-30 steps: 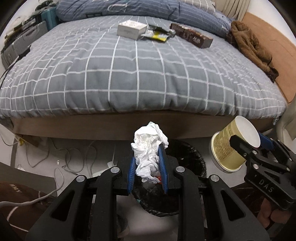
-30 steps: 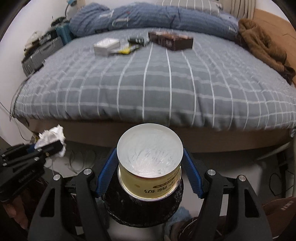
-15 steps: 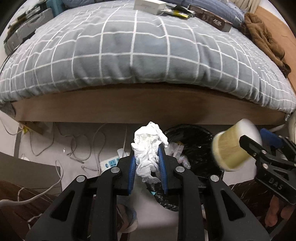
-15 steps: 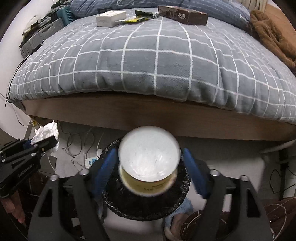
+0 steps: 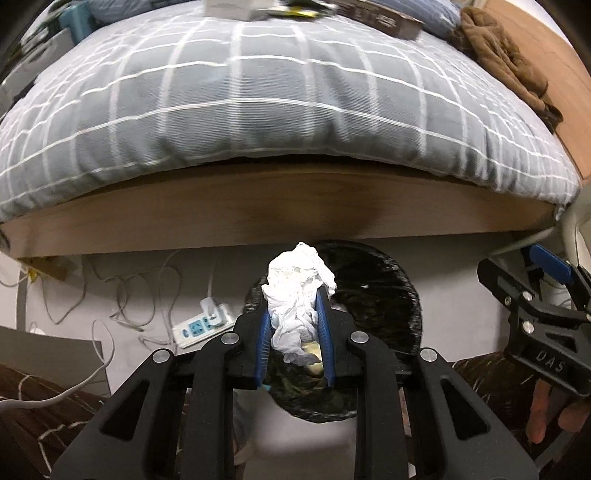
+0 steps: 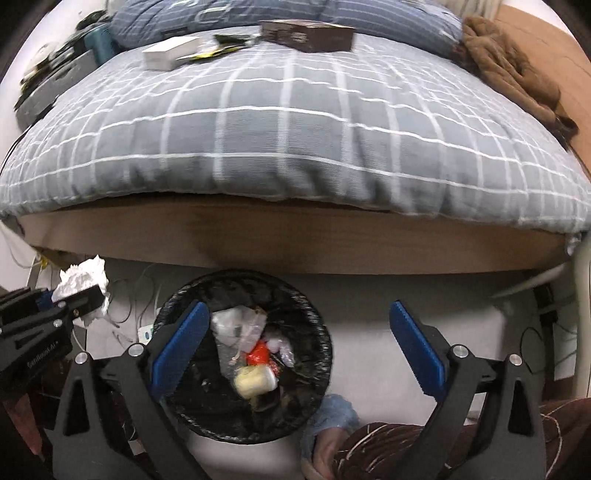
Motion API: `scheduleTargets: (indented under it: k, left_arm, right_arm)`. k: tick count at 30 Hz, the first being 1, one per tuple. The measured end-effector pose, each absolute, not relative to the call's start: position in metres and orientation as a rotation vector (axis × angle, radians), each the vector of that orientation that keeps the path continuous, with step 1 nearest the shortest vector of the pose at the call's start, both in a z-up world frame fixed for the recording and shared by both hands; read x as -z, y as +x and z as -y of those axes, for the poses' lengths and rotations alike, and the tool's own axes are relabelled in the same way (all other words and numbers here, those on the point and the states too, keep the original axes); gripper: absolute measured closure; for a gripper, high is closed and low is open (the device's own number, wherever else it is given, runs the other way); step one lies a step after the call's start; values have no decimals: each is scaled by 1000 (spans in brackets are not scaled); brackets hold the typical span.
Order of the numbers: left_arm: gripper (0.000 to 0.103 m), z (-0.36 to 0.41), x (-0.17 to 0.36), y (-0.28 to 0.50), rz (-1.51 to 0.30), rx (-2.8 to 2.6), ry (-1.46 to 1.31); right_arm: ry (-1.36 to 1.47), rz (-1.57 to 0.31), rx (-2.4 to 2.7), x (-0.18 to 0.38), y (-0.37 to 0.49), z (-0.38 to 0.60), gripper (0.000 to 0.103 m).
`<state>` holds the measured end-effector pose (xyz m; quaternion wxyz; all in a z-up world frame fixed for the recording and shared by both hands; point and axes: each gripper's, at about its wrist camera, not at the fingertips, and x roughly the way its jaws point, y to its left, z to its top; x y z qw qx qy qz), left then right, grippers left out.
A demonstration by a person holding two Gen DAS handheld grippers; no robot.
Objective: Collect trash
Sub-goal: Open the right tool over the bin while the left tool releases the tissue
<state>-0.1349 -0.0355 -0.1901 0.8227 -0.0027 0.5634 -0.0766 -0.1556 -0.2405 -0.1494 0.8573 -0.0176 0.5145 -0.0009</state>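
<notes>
From the left wrist camera, the left gripper (image 5: 293, 332) has its blue pads clamped tight on a crumpled white tissue (image 5: 297, 295), which sticks up above the fingertips. Directly beyond and below it stands a round trash bin (image 5: 399, 302) lined with a black bag, on the pale floor at the foot of a bed with a wooden frame (image 5: 280, 210) and a grey checked duvet (image 5: 258, 99). A white power strip (image 5: 201, 325) with loose cables lies on the floor left of the bin. At the right edge the right gripper (image 5: 532, 280) comes in side-on; white letters on its black body read "DAS", and a person's fingers (image 5: 543, 417) show beneath it. A dark brown box (image 5: 384, 18) and a brown garment (image 5: 506, 70) lie on the far part of the bed, blurred.

From the right wrist camera, the right gripper (image 6: 295, 354) has its jaws opening, already spread wide, with nothing between the pads. Below it the bin (image 6: 321, 332) is seen from above; inside lie a yellow cup (image 6: 255, 382), blurred, on its side, some white paper (image 6: 229, 325) and a red wrapper (image 6: 258, 356). At the left edge the left gripper (image 6: 79, 295) holds the tissue (image 6: 83, 277) just left of the bin's rim; faint lettering on its body is too blurred to read. On the bed lie a white box (image 6: 170, 53), a dark brown box (image 6: 306, 35) with unreadable print, and the garment (image 6: 513, 70)
</notes>
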Motion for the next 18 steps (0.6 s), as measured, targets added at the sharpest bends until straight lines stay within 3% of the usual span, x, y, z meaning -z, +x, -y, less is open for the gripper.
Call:
scheduleTargets:
  k: [10, 15, 18]
  left_arm:
    - [78, 77, 193, -137, -1190, 212, 50]
    - [62, 84, 196, -139, -1189, 202, 80]
    - [46, 82, 193, -140, -1167, 188, 94]
  right_arm:
    - [4, -1065, 71, 145, -161, 273, 9]
    - [4, -1065, 82, 144, -160, 274, 9]
    - [3, -1061, 77, 143, -159, 272, 9]
